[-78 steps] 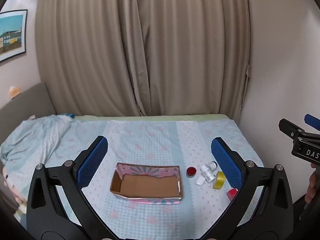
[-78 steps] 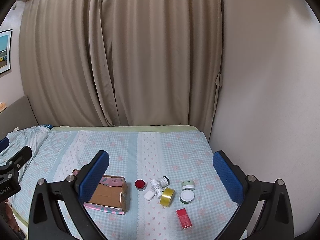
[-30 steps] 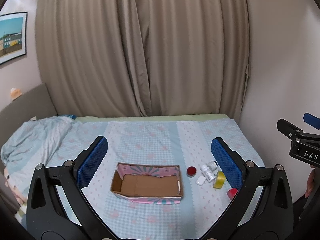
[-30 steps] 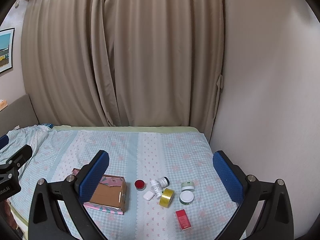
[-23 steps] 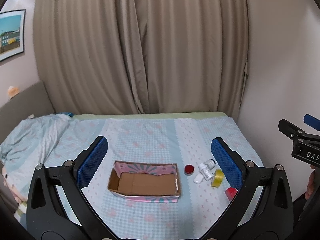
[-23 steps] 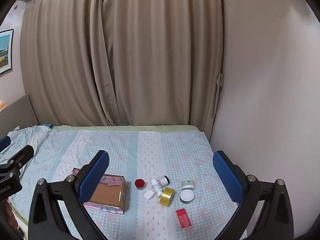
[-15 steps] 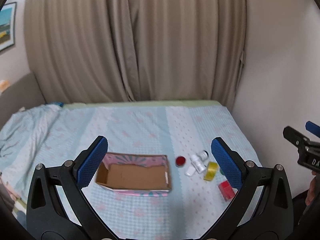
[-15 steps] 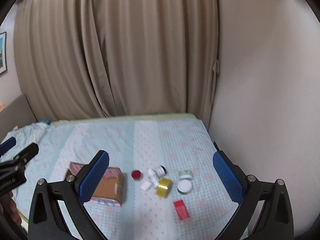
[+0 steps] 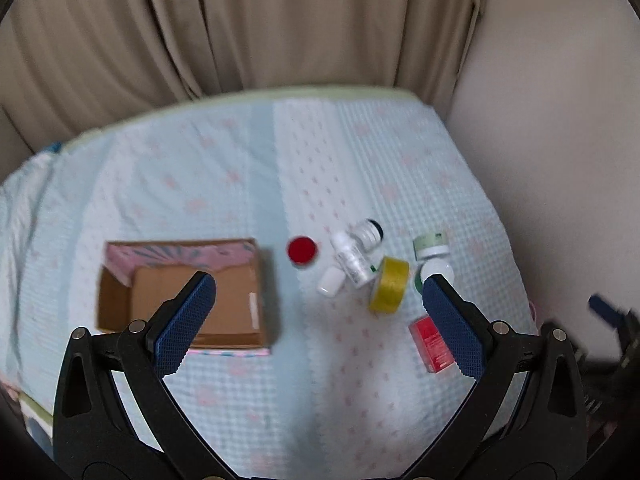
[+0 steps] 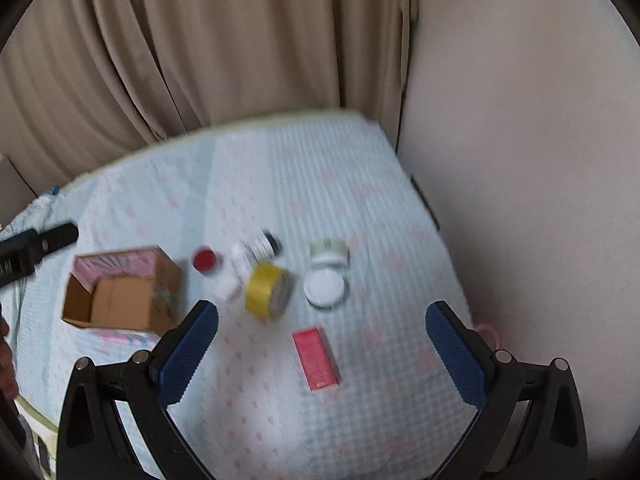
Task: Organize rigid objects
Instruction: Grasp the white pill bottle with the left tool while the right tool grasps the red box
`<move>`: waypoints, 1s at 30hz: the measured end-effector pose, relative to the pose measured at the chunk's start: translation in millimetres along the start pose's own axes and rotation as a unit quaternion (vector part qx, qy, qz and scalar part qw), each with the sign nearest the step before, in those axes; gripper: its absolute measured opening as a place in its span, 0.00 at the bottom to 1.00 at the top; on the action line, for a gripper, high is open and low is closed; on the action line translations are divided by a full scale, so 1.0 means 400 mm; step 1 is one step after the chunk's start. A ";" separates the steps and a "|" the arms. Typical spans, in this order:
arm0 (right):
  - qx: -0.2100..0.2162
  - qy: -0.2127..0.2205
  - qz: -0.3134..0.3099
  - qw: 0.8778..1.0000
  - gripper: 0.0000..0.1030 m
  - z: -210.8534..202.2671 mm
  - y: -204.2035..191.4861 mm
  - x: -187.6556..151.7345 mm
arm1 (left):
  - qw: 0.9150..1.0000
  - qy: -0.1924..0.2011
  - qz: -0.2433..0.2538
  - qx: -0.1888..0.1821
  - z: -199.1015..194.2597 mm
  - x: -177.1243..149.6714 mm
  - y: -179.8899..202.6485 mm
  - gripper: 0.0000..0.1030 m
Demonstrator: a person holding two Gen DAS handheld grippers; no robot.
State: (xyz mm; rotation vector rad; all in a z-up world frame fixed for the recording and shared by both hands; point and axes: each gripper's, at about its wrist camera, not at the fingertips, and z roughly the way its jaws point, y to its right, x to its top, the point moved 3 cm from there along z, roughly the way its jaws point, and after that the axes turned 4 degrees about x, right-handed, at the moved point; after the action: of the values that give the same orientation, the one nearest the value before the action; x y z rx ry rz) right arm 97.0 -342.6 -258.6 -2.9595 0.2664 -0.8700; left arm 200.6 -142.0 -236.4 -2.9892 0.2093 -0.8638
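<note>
Both tools (image 9: 316, 292) (image 10: 322, 324) spread above bed (image 9: 320, 380)

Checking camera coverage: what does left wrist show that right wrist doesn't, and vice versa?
Left wrist only: the box's inner floor, nearly whole, and part of the right gripper at the frame's right edge.

Right wrist only: the red box unoccluded, the white-lidded jar in full, and the left gripper at the left edge.

Both: cardboard box, red cap, white bottles, yellow tape roll, curtains.
</note>
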 end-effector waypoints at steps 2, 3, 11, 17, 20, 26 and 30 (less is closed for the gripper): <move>-0.004 -0.030 0.004 1.000 1.00 0.072 0.023 -0.022 | 0.999 -0.035 -0.007 -0.011 0.096 0.014 0.022 0.99; -0.006 -0.044 0.005 0.999 1.00 0.109 0.033 -0.034 | 0.999 -0.047 -0.010 -0.015 0.135 0.020 0.031 0.99; -0.019 -0.150 -0.029 0.988 1.00 0.356 0.031 -0.141 | 0.986 -0.164 -0.022 -0.036 0.480 0.044 0.102 0.99; -0.027 -0.209 -0.072 0.975 0.98 0.513 0.012 -0.199 | 0.968 -0.246 -0.024 -0.035 0.684 0.017 0.146 0.93; -0.026 -0.239 -0.090 0.966 0.92 0.586 0.001 -0.224 | 0.961 -0.274 -0.021 -0.030 0.754 0.000 0.163 0.89; -0.021 -0.283 -0.110 0.953 0.81 0.679 -0.010 -0.263 | 0.950 -0.309 -0.022 -0.024 0.851 -0.030 0.184 0.83; -0.027 -0.306 -0.116 0.944 0.65 0.723 -0.009 -0.289 | 0.946 -0.322 -0.021 -0.024 0.885 -0.046 0.196 0.68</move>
State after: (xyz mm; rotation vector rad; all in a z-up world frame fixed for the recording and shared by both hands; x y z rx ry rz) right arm 158.1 -320.1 -563.1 -3.1596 -0.0915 0.0857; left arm 364.2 -222.5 -550.3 -3.1261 0.1460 0.1495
